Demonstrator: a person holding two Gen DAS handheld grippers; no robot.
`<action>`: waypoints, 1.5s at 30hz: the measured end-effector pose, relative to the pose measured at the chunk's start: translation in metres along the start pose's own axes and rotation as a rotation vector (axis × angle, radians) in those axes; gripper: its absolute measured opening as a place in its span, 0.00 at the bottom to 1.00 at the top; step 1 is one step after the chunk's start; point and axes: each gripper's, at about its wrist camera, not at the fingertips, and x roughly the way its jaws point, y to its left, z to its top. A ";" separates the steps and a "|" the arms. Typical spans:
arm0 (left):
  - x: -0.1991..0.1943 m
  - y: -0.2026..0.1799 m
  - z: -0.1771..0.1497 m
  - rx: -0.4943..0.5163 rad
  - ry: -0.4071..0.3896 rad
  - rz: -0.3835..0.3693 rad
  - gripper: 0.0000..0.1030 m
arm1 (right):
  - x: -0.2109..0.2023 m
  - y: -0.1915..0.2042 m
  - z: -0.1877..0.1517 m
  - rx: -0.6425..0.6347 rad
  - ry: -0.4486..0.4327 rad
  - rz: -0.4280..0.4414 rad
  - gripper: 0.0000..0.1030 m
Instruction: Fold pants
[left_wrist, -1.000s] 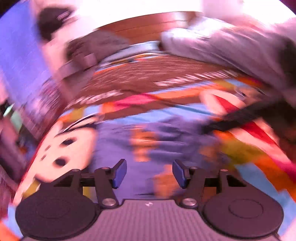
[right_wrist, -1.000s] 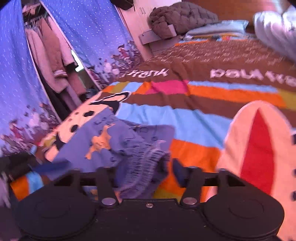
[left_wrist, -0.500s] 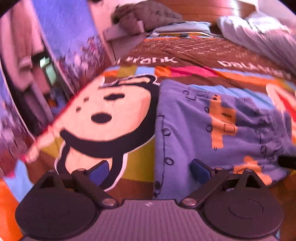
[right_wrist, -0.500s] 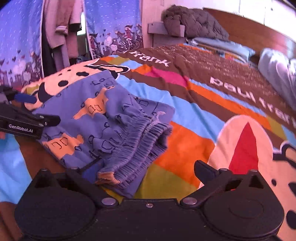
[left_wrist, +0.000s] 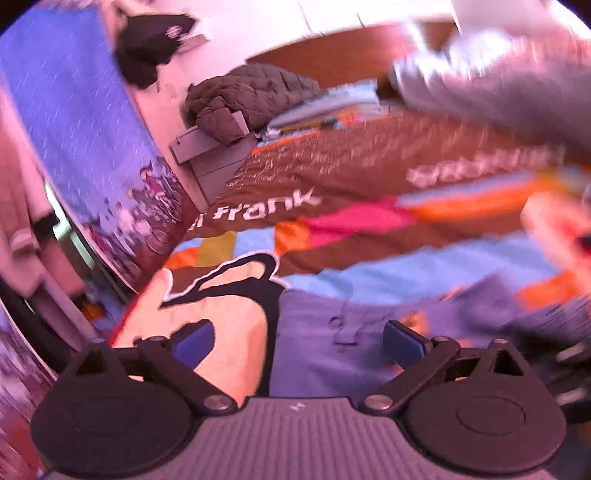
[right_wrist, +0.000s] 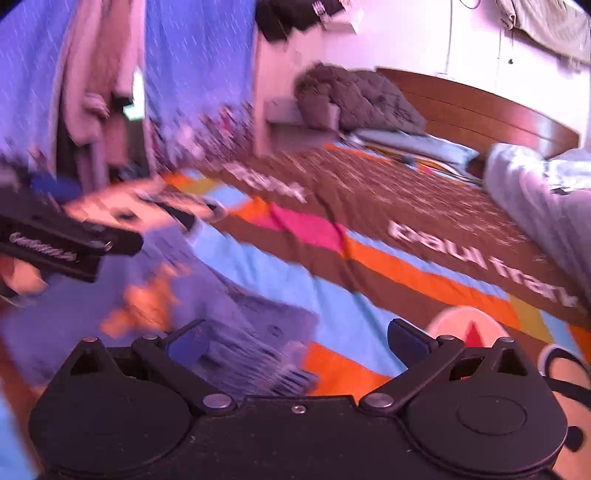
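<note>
Purple printed pants (right_wrist: 207, 314): lie bunched, apparently folded over, on striped bedspread (right_wrist: 369, 258). Left claw (left_wrist: 295, 339) and right claw (right_wrist: 295, 341): both spread wide, empty, hovering above the garment. Judged partly folded; tidying folds left.

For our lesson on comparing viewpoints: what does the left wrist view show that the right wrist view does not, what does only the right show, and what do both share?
Only the left wrist view: the left gripper from behind, jaws open, over the pants' flat plain edge, beside the bedspread's cartoon face.

Only the right wrist view: the right gripper from behind, jaws open; the pants' gathered waistband; hanging clothes; the left gripper seen from the side.

Both: the blue pants on the striped bedspread, the dark quilted jacket, the wooden headboard. Both views are motion-blurred.
</note>
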 end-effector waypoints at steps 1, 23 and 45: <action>0.013 -0.007 -0.002 0.013 0.027 0.038 0.97 | 0.002 -0.005 -0.005 0.009 0.013 -0.017 0.99; -0.055 0.051 -0.075 -0.184 0.204 -0.179 1.00 | -0.037 0.006 -0.031 0.083 0.214 0.132 0.99; -0.053 0.071 -0.090 -0.344 0.238 -0.233 1.00 | -0.084 0.007 -0.048 0.286 0.297 0.053 0.99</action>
